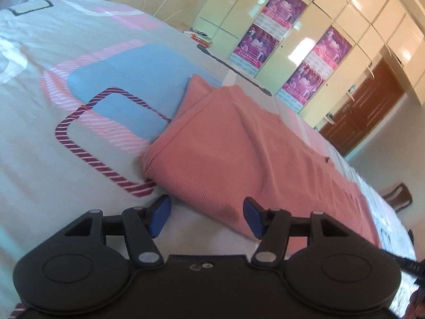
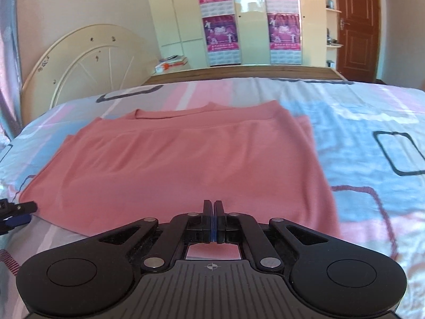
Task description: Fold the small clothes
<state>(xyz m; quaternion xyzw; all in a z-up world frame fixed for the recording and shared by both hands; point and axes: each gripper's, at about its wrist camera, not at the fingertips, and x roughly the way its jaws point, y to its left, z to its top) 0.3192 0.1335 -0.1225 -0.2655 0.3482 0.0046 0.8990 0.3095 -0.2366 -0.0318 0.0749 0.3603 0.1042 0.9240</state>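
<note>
A pink ribbed garment [image 2: 186, 164] lies flat on the bed, partly folded, with a doubled layer along its far edge. In the left wrist view the garment [image 1: 239, 146] stretches away to the right. My left gripper [image 1: 207, 216] is open and empty, its blue pads straddling the garment's near corner just above the sheet. It also shows at the left edge of the right wrist view [image 2: 16, 214]. My right gripper [image 2: 213, 212] is shut, its tips over the garment's near edge. I cannot tell whether cloth is pinched between the pads.
The bed sheet [image 2: 358, 138] is patterned in blue, pink and white. A cream headboard [image 2: 87, 61] stands at the far left. Wardrobes with purple posters [image 2: 220, 29] and a brown door [image 2: 357, 21] line the far wall. Books [image 2: 172, 62] lie beside the bed.
</note>
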